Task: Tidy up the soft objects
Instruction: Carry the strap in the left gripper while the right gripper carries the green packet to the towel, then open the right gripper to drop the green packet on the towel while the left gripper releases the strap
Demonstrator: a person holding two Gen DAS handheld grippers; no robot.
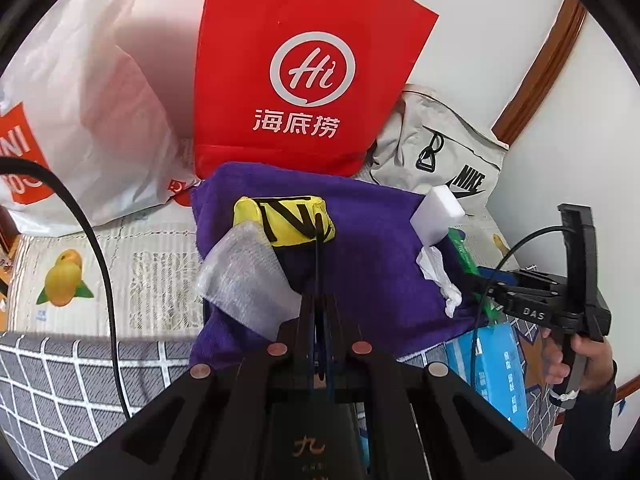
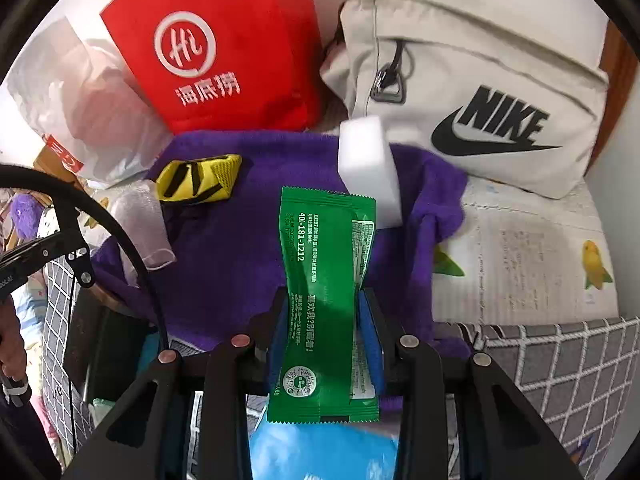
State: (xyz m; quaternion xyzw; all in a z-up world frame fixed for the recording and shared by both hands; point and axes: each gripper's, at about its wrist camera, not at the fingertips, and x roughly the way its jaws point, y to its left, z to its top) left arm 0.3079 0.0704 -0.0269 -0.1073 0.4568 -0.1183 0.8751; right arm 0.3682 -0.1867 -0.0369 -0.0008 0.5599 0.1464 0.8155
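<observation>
A purple towel (image 1: pixel 372 264) (image 2: pixel 240 248) lies spread on the bed. On it rest a yellow-and-black soft pouch (image 1: pixel 286 220) (image 2: pixel 196 180), a piece of bubble wrap (image 1: pixel 244 276) (image 2: pixel 144 220), a white sponge block (image 1: pixel 436 210) (image 2: pixel 368 168) and a crumpled white tissue (image 1: pixel 438 276). My right gripper (image 2: pixel 324 292) (image 1: pixel 486 290) is shut on a green sachet (image 2: pixel 326 280) (image 1: pixel 464 252), held above the towel's right part. My left gripper (image 1: pixel 316 304) hovers over the towel's near edge, shut, with only a thin dark strand at the seam between its fingers.
Behind the towel stand a red tote bag (image 1: pixel 300 72) (image 2: pixel 224 48), a white plastic bag (image 1: pixel 80 100) and a beige Nike bag (image 1: pixel 440 148) (image 2: pixel 480 92). A blue packet (image 1: pixel 496 372) (image 2: pixel 320 452) lies near the towel's front edge. A lemon-print sheet (image 2: pixel 520 264) covers the bed. A black cable (image 1: pixel 100 260) hangs at the left.
</observation>
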